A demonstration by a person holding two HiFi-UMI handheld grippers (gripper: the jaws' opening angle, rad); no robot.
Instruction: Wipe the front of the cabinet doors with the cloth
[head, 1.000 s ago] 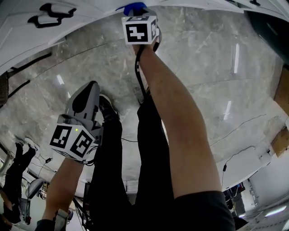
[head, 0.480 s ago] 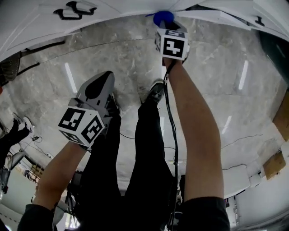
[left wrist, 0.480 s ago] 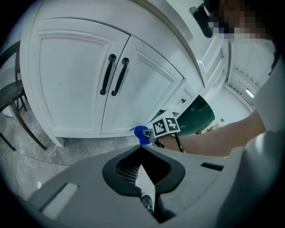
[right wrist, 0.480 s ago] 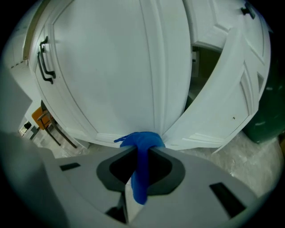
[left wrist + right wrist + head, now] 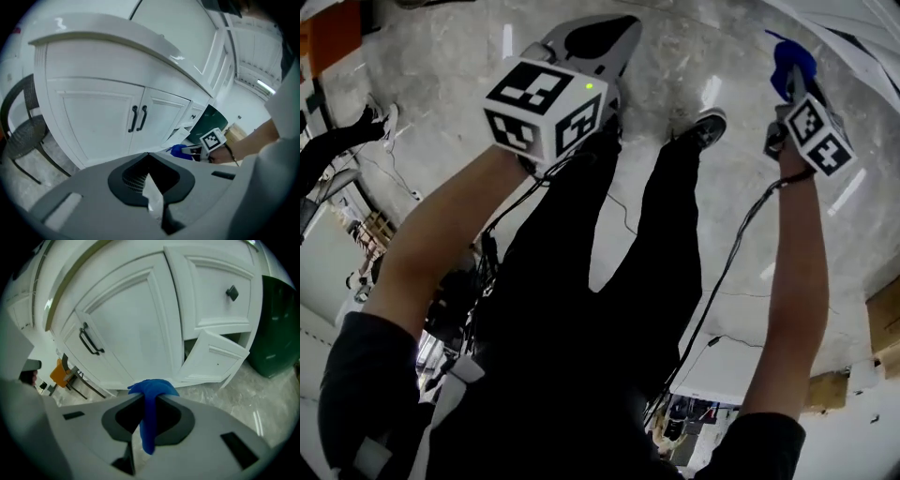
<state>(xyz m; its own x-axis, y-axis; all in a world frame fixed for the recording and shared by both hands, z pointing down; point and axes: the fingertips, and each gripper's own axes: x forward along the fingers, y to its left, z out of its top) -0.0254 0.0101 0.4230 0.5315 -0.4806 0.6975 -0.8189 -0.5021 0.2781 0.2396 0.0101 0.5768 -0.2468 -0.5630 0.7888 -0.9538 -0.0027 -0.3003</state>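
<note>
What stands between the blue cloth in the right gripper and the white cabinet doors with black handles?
Nothing visible does. The right gripper holds the blue cloth facing the white panelled cabinet door, with only grey marble floor between them. The small lower door hanging ajar sits off to the right.

Head view looks steeply down; both gripper views face the cabinet doors.
</note>
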